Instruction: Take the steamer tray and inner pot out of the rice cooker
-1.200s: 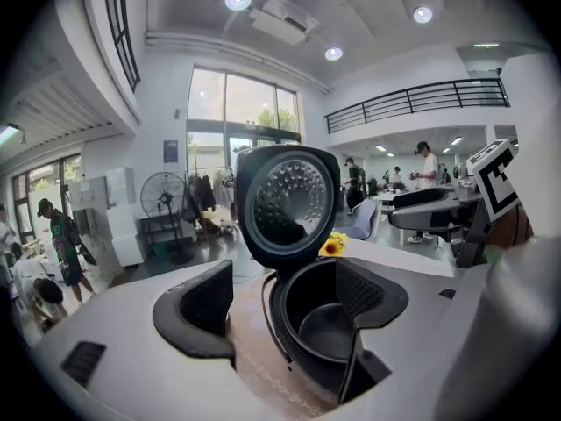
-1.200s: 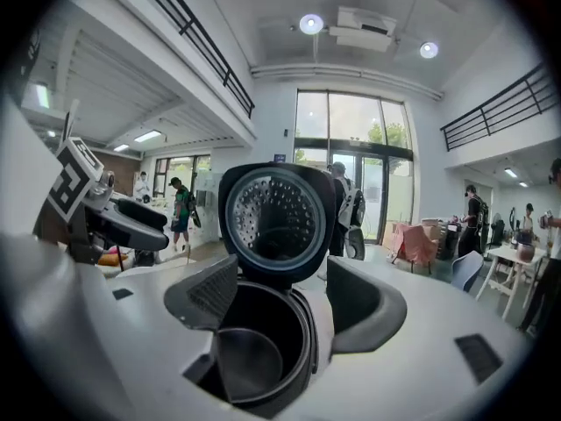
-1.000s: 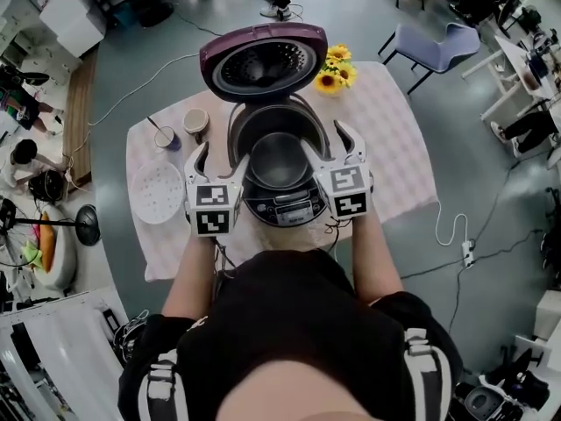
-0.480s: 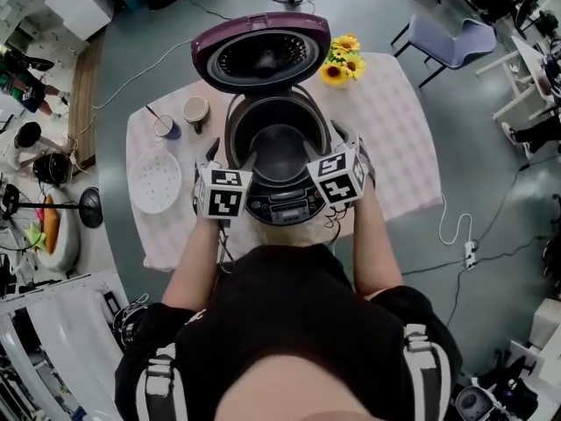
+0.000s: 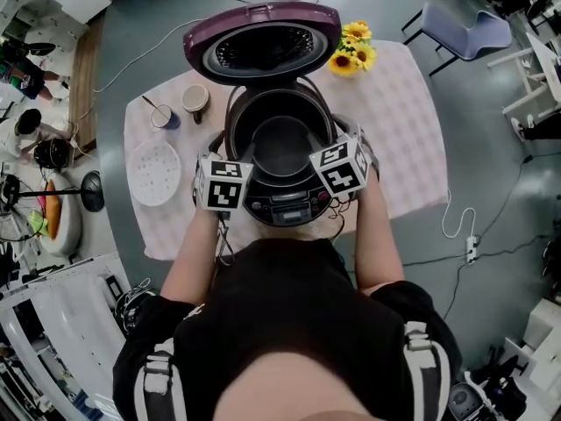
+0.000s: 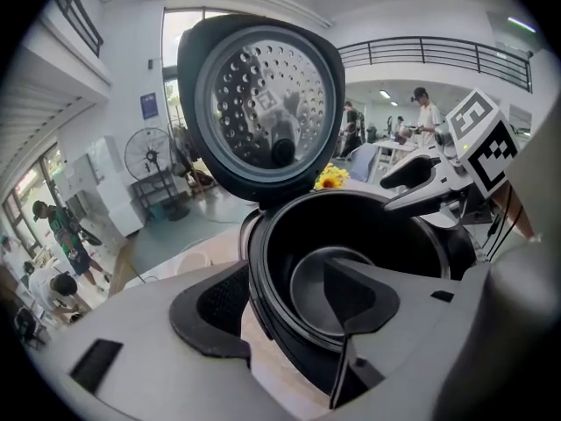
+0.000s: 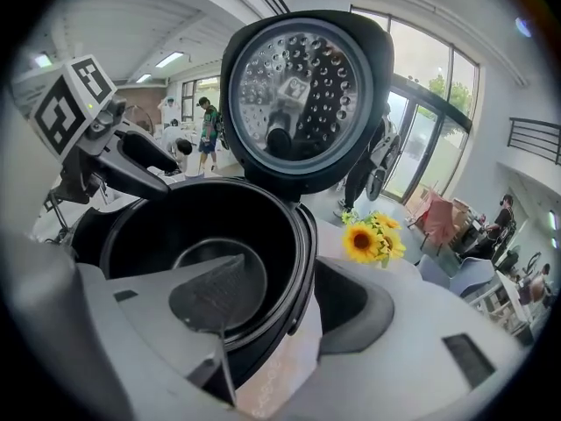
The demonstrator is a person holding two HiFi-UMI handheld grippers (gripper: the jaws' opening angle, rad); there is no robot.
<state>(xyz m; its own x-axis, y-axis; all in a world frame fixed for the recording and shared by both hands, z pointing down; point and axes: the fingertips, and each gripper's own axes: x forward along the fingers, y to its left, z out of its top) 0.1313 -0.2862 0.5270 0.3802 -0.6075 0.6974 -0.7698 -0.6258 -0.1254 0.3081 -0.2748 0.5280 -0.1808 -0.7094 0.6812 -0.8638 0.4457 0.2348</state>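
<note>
Both grippers dropping lower onto cooker versus a second ago, now straddling inner pot (image 5: 279, 143) rim. Pot sitting inside rice cooker (image 5: 282, 207), lid (image 5: 263, 46) standing open. Left gripper (image 6: 285, 301) jaws closing, rim between them, pads not pressing yet. Right gripper (image 7: 280, 303) doing same on opposite side. Steamer tray (image 5: 154, 172) lying on tablecloth (image 5: 399, 139), left of cooker.

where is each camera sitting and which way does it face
Head view: on the person's head, facing steeply down at the rice cooker; torso, forearms, left tool and right tool show.
Left gripper view: on the left tool, facing along its closing jaws, which straddle the cooker's rim; right tool opposite.
Right gripper view: on the right tool, likewise; closing jaws straddle the other rim; left tool opposite.
Both gripper views share the raised lid.
</note>
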